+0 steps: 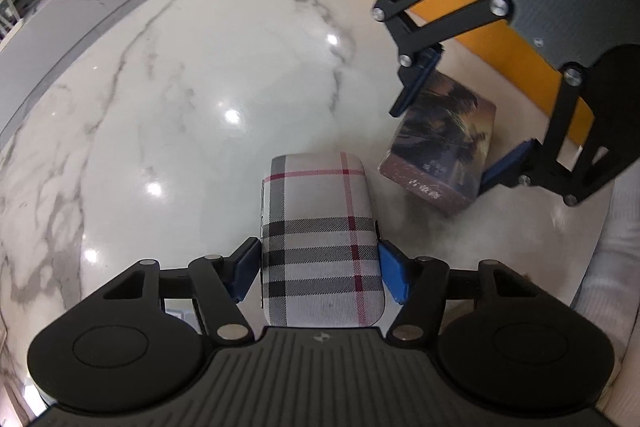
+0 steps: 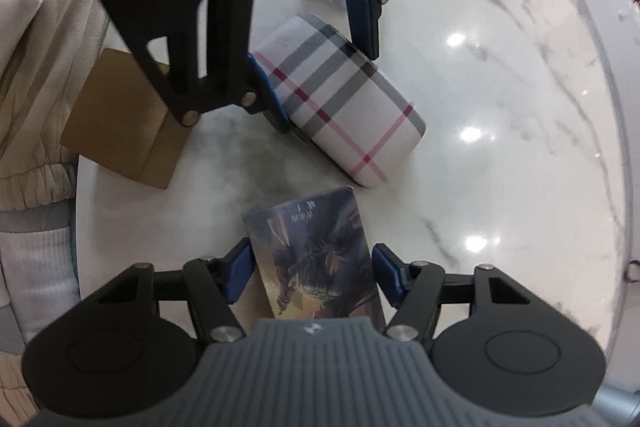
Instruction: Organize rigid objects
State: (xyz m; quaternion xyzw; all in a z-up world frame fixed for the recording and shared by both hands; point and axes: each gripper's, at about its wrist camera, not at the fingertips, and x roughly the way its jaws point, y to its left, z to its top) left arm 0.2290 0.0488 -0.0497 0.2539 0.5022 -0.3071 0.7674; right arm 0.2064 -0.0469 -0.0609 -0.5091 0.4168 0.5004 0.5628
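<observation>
Your surface is a glossy white marble table (image 1: pixel 168 99) with grey veins. On it, at six o'clock in your left view, lies the plaid case (image 1: pixel 320 239); at three o'clock the picture box (image 1: pixel 444 147), with an orange box (image 1: pixel 500 39) at one o'clock. In your right view, a brown cardboard box (image 2: pixel 120 123) sits at nine o'clock.

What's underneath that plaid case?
The plaid fabric-covered case sits over the white marble tabletop; a dark base edge shows beneath it. The surface directly under it is covered.

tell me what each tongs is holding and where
Left tongs clamp the plaid case across its long sides; right tongs bracket the picture box, contact unclear.
</observation>
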